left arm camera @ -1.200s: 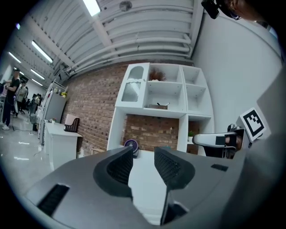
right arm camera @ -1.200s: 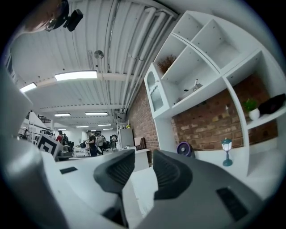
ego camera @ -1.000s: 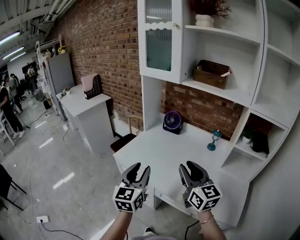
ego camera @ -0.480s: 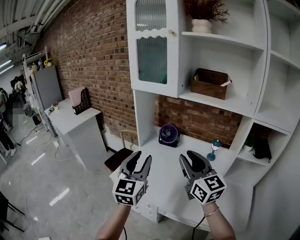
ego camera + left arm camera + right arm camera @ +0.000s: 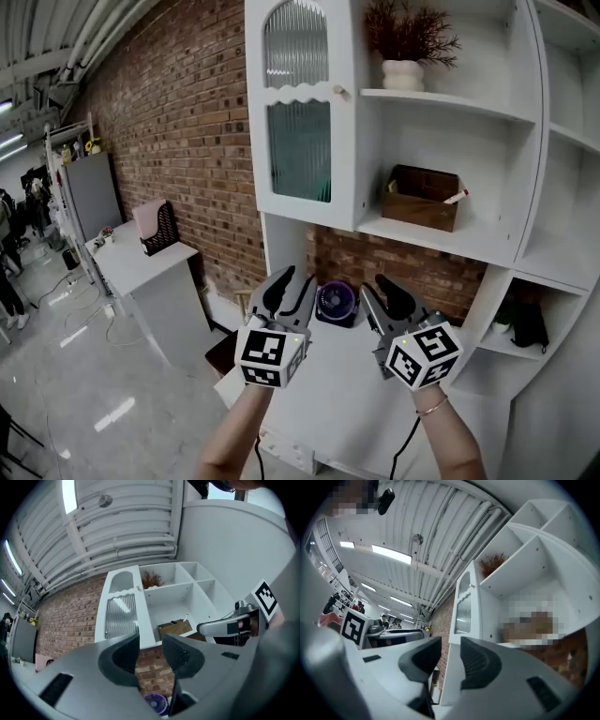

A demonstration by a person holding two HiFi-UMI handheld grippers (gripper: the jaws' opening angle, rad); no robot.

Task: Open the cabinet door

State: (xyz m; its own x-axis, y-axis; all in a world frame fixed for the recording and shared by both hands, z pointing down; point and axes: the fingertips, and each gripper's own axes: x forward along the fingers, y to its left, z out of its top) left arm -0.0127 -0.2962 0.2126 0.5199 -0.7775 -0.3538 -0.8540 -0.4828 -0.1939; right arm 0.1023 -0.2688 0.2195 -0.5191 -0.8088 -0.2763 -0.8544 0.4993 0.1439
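Observation:
The white cabinet door (image 5: 300, 112) with ribbed glass panes is closed at the upper left of the wall shelf unit, its small knob (image 5: 340, 92) on the right edge. It also shows in the left gripper view as the cabinet door (image 5: 120, 612) and in the right gripper view as the cabinet door (image 5: 464, 606). My left gripper (image 5: 290, 287) and right gripper (image 5: 381, 292) are raised side by side below the door, both open and empty, well short of it.
A desk surface (image 5: 309, 394) lies under the grippers with a purple fan (image 5: 335, 302) at its back. Open shelves hold a wooden box (image 5: 419, 199) and a potted dry plant (image 5: 404, 42). A brick wall (image 5: 178, 131) runs left; a white side cabinet (image 5: 155, 281) stands there.
Both grippers have risen together toward the shelf unit, and the view has tilted up, so the cabinet door sits larger and more central. The jaws stay apart.

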